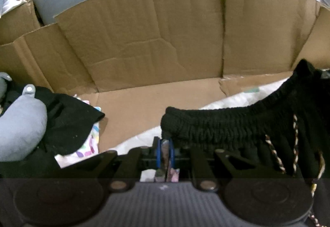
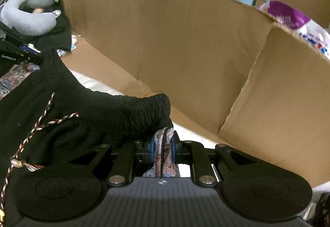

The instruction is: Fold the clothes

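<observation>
**Waistband held at both ends above the white sheet**

Jaws of both grippers are closed tight on cloth. Those of the left gripper pinch the left end of the black elastic waistband, with patterned fabric showing between the blue pads. Those of the right gripper pinch the other end of the same waistband, again with patterned fabric squeezed between them.

The garment, which looks like shorts or trousers with a black ribbed waist and a braided drawstring, hangs between the two grippers, lifted off the white sheet below. The waistband sags in a shallow curve between the grips, so it is not pulled taut. How the legs hang lies out of view.

My reading is that the piece is being held up by its waist, which suits either spreading it flat for a fold or carrying a fold over; the pictures do not settle which. Whatever follows calls for both grips to keep hold and move together, so the band stays level and the loose drawstring does not get trapped in a crease.

Around this stands a cardboard wall on the far side. To the left lie a grey neck pillow and other dark clothes.
</observation>
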A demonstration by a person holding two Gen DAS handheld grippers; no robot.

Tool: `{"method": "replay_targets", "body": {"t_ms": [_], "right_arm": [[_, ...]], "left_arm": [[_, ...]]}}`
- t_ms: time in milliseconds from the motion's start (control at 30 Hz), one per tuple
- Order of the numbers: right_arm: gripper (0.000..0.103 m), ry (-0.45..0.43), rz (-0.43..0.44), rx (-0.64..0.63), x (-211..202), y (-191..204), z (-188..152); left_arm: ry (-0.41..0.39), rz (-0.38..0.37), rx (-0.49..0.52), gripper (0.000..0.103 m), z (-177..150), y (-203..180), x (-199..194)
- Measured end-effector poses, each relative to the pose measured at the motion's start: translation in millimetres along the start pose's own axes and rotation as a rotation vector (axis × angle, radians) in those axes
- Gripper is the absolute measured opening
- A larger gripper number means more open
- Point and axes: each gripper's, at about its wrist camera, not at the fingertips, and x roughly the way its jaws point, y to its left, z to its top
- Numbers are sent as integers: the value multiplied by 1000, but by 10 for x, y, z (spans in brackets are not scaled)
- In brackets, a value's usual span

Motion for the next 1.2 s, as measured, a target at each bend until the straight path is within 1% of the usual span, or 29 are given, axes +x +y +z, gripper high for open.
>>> {"method": "replay_targets", "body": {"t_ms": [167, 333, 400, 433, 467, 533, 567, 600, 633, 733, 867, 967, 1067, 1200], "right_arm": [[14, 6, -28, -39, 113, 18, 64], [14, 37, -52, -55, 267, 32, 32], [15, 58, -52, -48, 349, 30, 28], [16, 78, -44, -31, 400, 15, 22], [18, 96, -30, -8, 438, -8, 14], [22, 115, -8, 38, 473, -50, 12], [29, 112, -5, 58, 466, -66, 27], [34, 99, 0, 83, 422, -97, 33], [34, 82, 7, 111, 362, -135, 37], [35, 53, 25, 182, 190, -273, 56], [35, 15, 49, 262, -87, -449, 50], [35, -3, 53, 272, -295, -527, -33], [35, -13, 51, 278, -536, -608, -188], [33, -2, 19, 292, -721, -708, -431]], "left_arm": [[-1, 9, -8, 9, 33, 49, 122], [8, 18, -4, 10, 73, 15, 258], [23, 19, -25, 11, 50, 50, 263], [32, 20, -41, 15, 32, 79, 253], [41, 20, -57, 23, 14, 109, 243], [59, 20, -88, 34, -22, 168, 224], [67, 20, -104, 35, -40, 198, 214], [76, 20, -120, 37, -58, 228, 204], [85, 21, -136, 41, -76, 257, 195], [112, 21, -183, 41, -131, 346, 165], [107, 21, -216, 41, -209, 510, -156], [106, 27, -221, 45, -328, 624, -431], [117, 37, -250, 45, -463, 757, -685], [127, 42, -249, 45, -604, 845, -934]]}}
